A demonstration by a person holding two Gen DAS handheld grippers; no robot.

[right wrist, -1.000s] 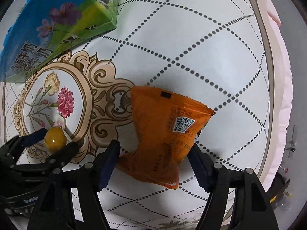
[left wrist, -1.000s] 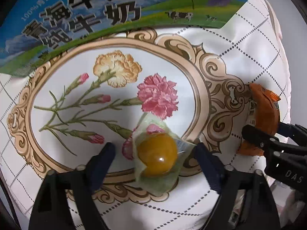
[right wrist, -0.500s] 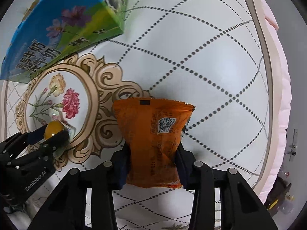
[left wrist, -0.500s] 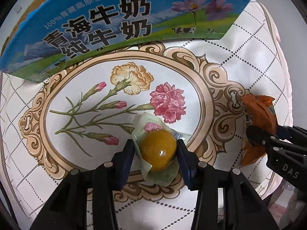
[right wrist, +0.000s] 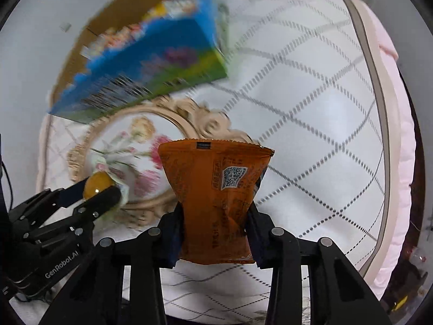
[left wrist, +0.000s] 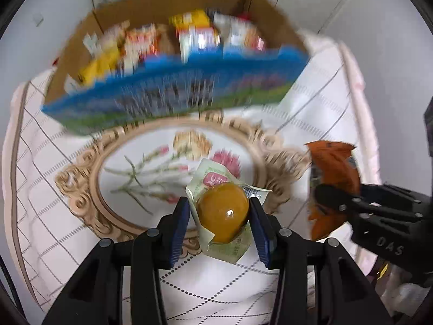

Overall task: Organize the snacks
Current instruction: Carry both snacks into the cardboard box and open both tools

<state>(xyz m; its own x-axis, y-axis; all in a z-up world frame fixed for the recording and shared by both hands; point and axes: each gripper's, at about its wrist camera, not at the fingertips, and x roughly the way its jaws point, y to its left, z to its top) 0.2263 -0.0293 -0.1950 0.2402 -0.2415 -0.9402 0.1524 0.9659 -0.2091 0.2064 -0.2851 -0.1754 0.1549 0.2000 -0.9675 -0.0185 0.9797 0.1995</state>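
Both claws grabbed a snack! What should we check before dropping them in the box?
1. Left gripper pinches the yellow jelly cup on both sides: ok.
2. Right gripper squeezes the orange packet at its waist: ok.
3. Both snacks are off the tablecloth: cannot tell for sure.
4. Cardboard box is open on top: ok.
5. Room left in the box among the other snacks: cannot tell, too blurry.
6. Grippers are apart, not bumping: ok.
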